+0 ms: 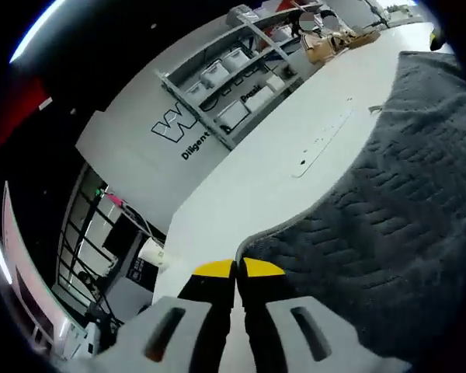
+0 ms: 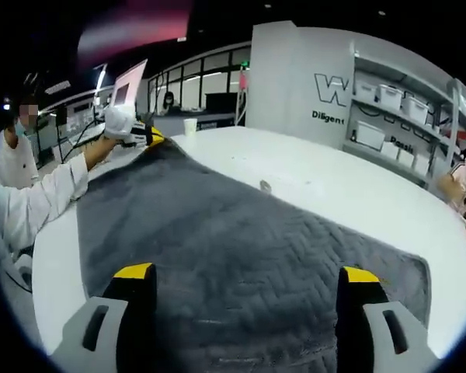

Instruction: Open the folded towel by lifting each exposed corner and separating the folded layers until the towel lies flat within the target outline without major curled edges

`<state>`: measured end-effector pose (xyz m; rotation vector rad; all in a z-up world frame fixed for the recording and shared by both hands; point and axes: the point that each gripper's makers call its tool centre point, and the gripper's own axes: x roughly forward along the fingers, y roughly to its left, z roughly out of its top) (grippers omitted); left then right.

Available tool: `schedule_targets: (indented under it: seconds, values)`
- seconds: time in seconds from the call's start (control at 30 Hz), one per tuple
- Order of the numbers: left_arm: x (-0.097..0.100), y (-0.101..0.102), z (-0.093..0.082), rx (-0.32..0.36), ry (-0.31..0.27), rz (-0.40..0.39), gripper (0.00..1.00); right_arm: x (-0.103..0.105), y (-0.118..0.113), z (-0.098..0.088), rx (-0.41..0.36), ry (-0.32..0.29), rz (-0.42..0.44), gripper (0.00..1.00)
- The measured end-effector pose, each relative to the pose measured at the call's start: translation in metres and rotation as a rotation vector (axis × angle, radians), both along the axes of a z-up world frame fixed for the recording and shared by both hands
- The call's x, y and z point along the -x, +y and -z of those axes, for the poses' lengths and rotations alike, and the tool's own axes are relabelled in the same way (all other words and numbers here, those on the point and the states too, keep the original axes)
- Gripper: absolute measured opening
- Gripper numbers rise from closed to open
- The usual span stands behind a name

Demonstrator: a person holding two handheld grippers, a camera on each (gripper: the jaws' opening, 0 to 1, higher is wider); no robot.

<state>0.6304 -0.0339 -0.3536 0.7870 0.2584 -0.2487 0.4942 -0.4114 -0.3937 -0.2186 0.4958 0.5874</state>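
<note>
Towel point(image 2: 241, 256): I see dark grey quilted cloth spread over the white surface point(image 2: 334, 186), mostly opened out.
Left tool point(image 1: 237, 270): tips pressed together at the towel's corner edge; I judge cloth pinched, not certain.
Right tool point(image 2: 247, 284): spread wide, holding nothing, over the towel.
Advice: I'd draw the corner outward low and taut, then smooth the raised edge.
Outline: I cannot make it out.

Broad white desk point(image 2: 334, 194) runs across the frame. Behind it, upper right, a white wall panel point(image 2: 295, 78) carries dark lettering, and beside that metal shelving point(image 2: 408, 116) holds white bins. Upper left, dark-framed glass partitions point(image 2: 194, 74) sit under a dim ceiling; a paper cup point(image 2: 190, 126) stands at the desk's far edge.
</note>
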Motion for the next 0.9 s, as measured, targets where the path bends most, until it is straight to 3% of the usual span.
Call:
schedule_targets:
  seconds: [0.07,0.2,0.33,0.43,0.53,0.67,0.9]
  values:
    - [-0.006,0.005,0.001,-0.054,-0.015,-0.020,0.02,0.000,0.000,0.000,0.000,0.002,0.000,0.96]
    - [-0.024,0.018,0.014,-0.005,0.007,-0.067,0.02,0.001,0.001,0.001,0.002,0.002,-0.005,0.96]
    - [-0.038,0.039,0.015,-0.007,0.004,-0.121,0.03,0.002,0.004,0.002,0.005,0.005,-0.012,0.97]
    - [-0.049,0.056,0.031,0.053,0.059,-0.161,0.03,-0.001,0.004,0.001,-0.024,0.002,0.003,0.97]
    - [-0.052,0.058,0.038,0.051,0.069,-0.174,0.03,-0.001,0.003,0.002,-0.021,0.010,-0.003,0.97]
    - [-0.064,0.057,0.050,-0.012,0.077,-0.152,0.03,0.002,0.007,0.007,-0.013,0.023,-0.017,0.97]
    - [-0.065,0.062,0.072,-0.038,0.149,-0.170,0.04,0.005,0.010,0.006,-0.019,0.024,-0.028,0.97]
